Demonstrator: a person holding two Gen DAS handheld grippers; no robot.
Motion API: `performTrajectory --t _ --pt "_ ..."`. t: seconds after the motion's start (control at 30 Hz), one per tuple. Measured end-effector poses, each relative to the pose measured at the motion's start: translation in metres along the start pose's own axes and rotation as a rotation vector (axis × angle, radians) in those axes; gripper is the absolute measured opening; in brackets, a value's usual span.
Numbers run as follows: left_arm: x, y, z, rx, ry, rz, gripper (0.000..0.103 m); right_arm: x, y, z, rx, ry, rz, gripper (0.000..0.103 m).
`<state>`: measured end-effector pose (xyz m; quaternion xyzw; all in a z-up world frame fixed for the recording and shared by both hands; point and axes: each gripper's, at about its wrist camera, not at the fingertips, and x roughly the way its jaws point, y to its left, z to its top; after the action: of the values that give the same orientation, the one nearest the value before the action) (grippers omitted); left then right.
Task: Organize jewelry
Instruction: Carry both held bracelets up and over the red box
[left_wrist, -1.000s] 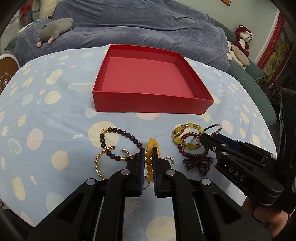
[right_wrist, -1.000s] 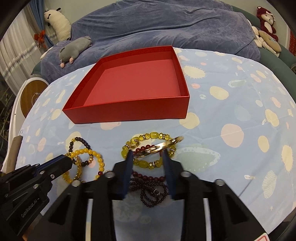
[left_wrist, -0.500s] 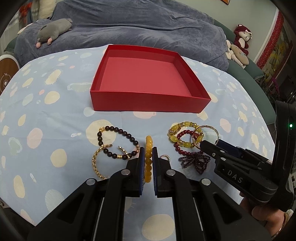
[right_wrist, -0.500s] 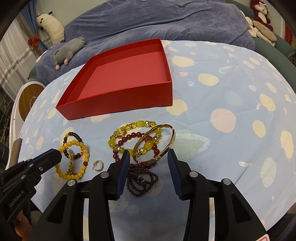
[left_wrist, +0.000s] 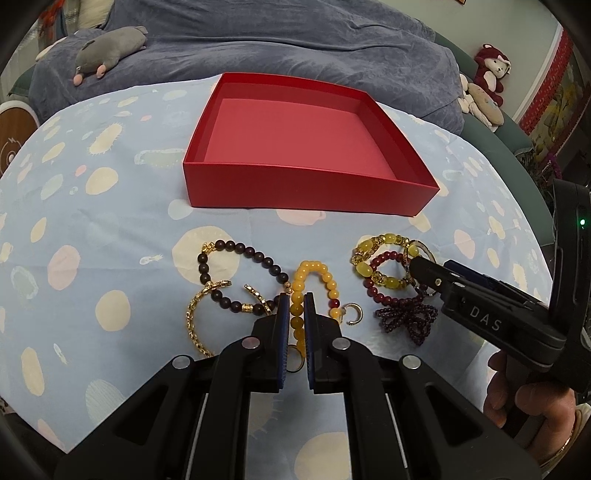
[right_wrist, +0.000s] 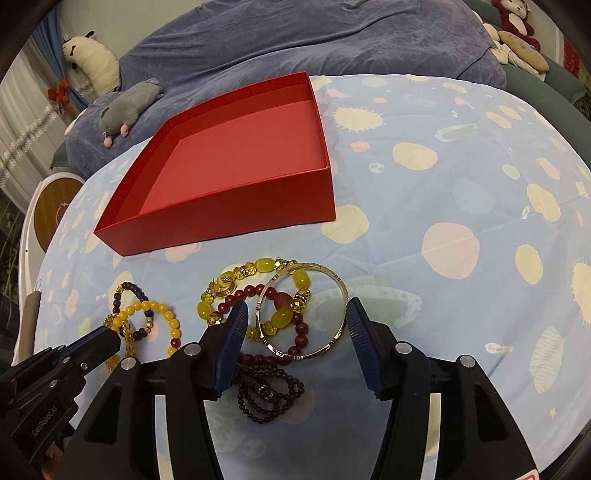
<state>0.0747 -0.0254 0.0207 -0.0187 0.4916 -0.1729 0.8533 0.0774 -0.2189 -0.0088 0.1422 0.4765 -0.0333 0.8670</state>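
Observation:
An empty red box (left_wrist: 295, 184) (right_wrist: 229, 206) sits on the spotted blue cloth. In front of it lie several bracelets. My left gripper (left_wrist: 296, 306) is shut on the yellow bead bracelet (left_wrist: 317, 273), seen too in the right wrist view (right_wrist: 162, 310). My right gripper (right_wrist: 295, 317) is open wide around a gold bangle (right_wrist: 303, 310) that rests on a yellow-and-crystal bracelet (right_wrist: 258, 269) and a dark red bead bracelet (right_wrist: 299, 328). A dark brown bead bracelet (left_wrist: 236, 251), a gold chain bracelet (left_wrist: 195, 314) and a purple bead strand (right_wrist: 266, 391) lie nearby.
A small gold ring earring (left_wrist: 352, 314) lies right of my left fingers. A blue-covered sofa with a grey plush toy (left_wrist: 107, 48) stands behind the table. More plush toys (left_wrist: 487, 85) sit at the far right. A round wooden stool (right_wrist: 55, 199) stands at the left.
My right gripper has opened wide, letting go of the gold bangle, which now lies flat on the bracelets. My left gripper stays shut on the yellow bead bracelet and has turned it a little.

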Motion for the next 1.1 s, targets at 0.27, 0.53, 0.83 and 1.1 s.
performTrajectory --t 0.27,0.53,0.83,1.1 --pt "0.007 0.0 -0.004 -0.003 0.019 0.01 0.008 0.005 0.007 -0.006 -0.047 0.013 -0.029 0.056" --pt "0.012 0.005 -0.008 -0.02 0.032 0.004 0.008 0.012 0.006 -0.003 -0.044 0.017 -0.024 0.056" --pt "0.02 0.004 -0.009 -0.039 0.038 -0.017 0.024 0.006 0.005 -0.003 -0.034 -0.003 -0.002 0.054" --pt "0.028 -0.002 -0.01 0.0 0.043 -0.001 0.007 -0.005 0.007 -0.003 -0.042 -0.022 0.009 0.054"
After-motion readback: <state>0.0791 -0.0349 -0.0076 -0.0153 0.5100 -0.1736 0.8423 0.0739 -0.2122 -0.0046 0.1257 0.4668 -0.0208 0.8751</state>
